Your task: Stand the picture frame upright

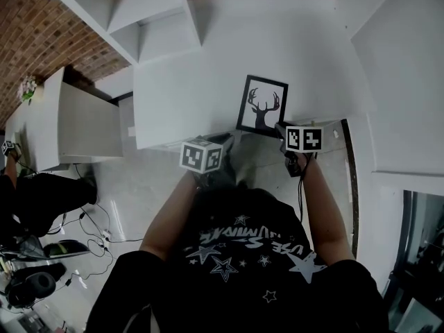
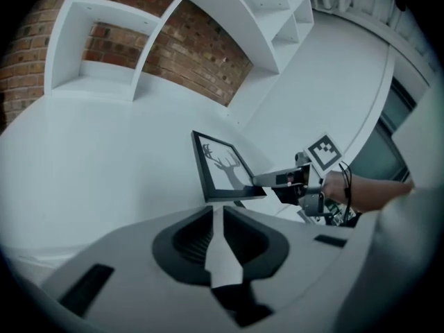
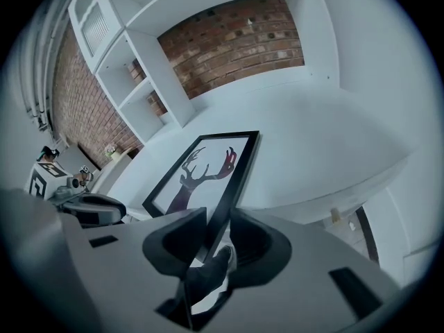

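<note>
picture frame, centre of head view, edge pinched by right gripper; left gripper pressed together, empty; standing-up step apparently in hand, next calls for steady seating.

head view looks down; all views share picture frame.

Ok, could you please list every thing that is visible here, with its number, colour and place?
picture frame: one, black with a dark deer print, near the table's front edge
table: one, white, under the picture frame
shelf unit: one, white, at the table's far side
brick wall: one, red-brown, behind the shelf unit
cables: several, dark, on the floor at left
left tongs: one, grey, shut and empty, left of the picture frame
right tongs: one, grey, shut on the picture frame's edge
marker cubes: two, black and white, one on each tongs
arms: two, bare, reaching to the table
</note>
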The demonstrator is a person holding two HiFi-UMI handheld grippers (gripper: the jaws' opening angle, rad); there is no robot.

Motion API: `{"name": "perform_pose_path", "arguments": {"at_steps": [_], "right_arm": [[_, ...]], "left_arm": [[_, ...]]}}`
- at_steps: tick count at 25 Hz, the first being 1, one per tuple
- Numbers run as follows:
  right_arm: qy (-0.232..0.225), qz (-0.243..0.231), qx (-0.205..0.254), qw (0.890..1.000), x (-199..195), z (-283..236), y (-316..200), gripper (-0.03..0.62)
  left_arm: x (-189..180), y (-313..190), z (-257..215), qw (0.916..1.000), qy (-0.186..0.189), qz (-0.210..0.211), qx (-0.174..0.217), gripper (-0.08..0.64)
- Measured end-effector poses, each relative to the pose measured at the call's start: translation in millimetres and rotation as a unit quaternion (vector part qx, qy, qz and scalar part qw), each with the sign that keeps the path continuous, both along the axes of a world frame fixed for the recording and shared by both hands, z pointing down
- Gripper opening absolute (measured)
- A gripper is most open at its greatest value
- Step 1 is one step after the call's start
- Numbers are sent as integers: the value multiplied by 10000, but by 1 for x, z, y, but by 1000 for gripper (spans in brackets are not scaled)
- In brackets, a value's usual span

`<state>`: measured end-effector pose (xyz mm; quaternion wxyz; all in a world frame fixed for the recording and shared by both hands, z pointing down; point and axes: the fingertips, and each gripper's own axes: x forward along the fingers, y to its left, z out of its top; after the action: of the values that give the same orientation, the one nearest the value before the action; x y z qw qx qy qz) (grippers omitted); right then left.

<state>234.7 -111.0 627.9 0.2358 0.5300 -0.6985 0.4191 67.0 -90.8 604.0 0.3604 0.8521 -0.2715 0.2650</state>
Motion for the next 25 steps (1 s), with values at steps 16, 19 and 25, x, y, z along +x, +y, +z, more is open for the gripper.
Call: {"name": "perform_pose_path", "arguments": {"at_steps": [16, 19, 25], "right_arm": [[-209, -820, 33, 9964, 1, -2, 8, 104], [-273, -889, 44, 9957, 2, -2, 8, 105], [-356, -1010, 74, 9942, -4, -1, 8, 104]], "left_arm": [[33, 6, 21, 9920, 636, 176, -1075, 170], [38, 2, 26, 9913, 616, 256, -1132, 170], [46, 0, 31, 9860, 805, 197, -1444, 170]]}}
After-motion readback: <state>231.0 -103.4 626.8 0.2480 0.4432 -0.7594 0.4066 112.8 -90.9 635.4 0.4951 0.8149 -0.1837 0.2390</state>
